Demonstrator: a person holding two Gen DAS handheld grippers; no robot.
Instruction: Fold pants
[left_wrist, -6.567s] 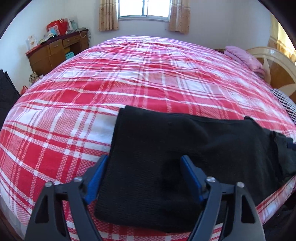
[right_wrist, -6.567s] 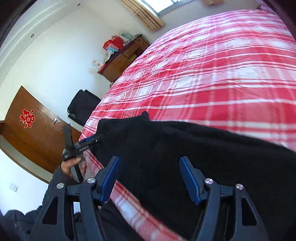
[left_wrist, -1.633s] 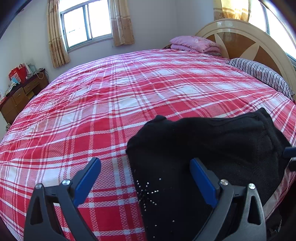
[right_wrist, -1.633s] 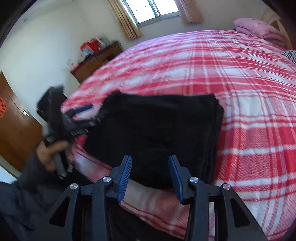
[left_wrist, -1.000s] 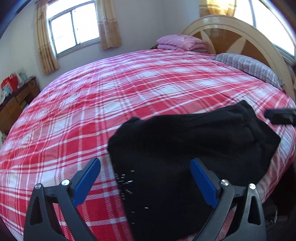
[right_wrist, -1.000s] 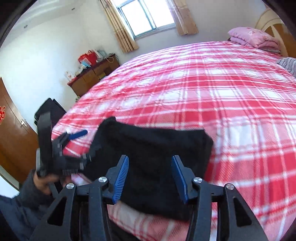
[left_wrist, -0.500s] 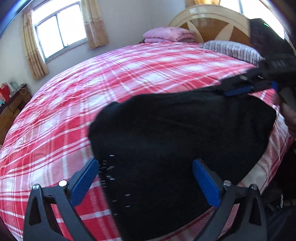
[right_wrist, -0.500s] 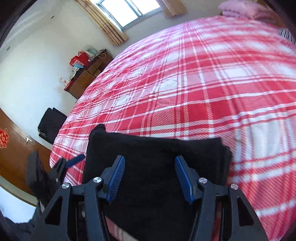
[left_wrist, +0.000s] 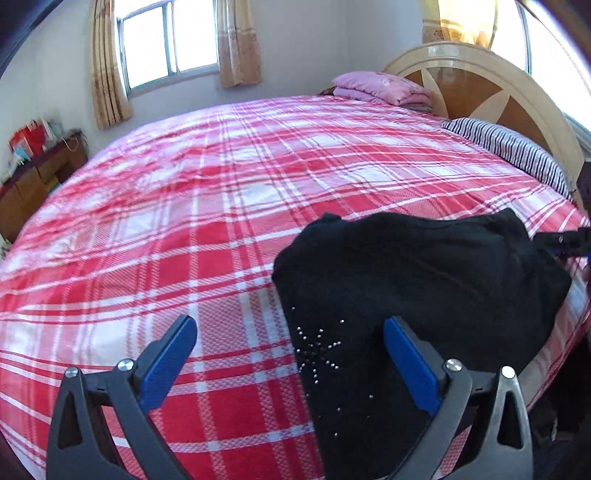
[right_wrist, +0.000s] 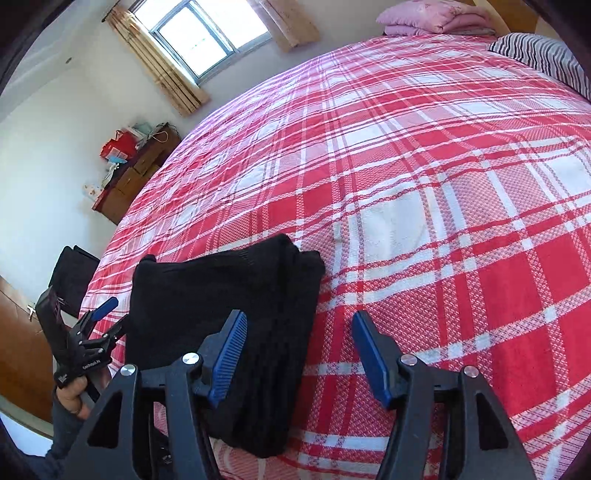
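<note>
Black pants (right_wrist: 229, 314) folded into a thick bundle, lying near the edge of the bed on a red and white plaid cover (right_wrist: 424, 192). Small shiny studs in a star shape on the fabric, seen in the left wrist view. Left gripper (left_wrist: 290, 354) released, jaws wide, nothing pressed between the pads. Right gripper (right_wrist: 299, 354) also released, jaws just been opening, only the bundle's edge between them, untouched. Pale lettering on the left gripper's body, too small to read.
</note>
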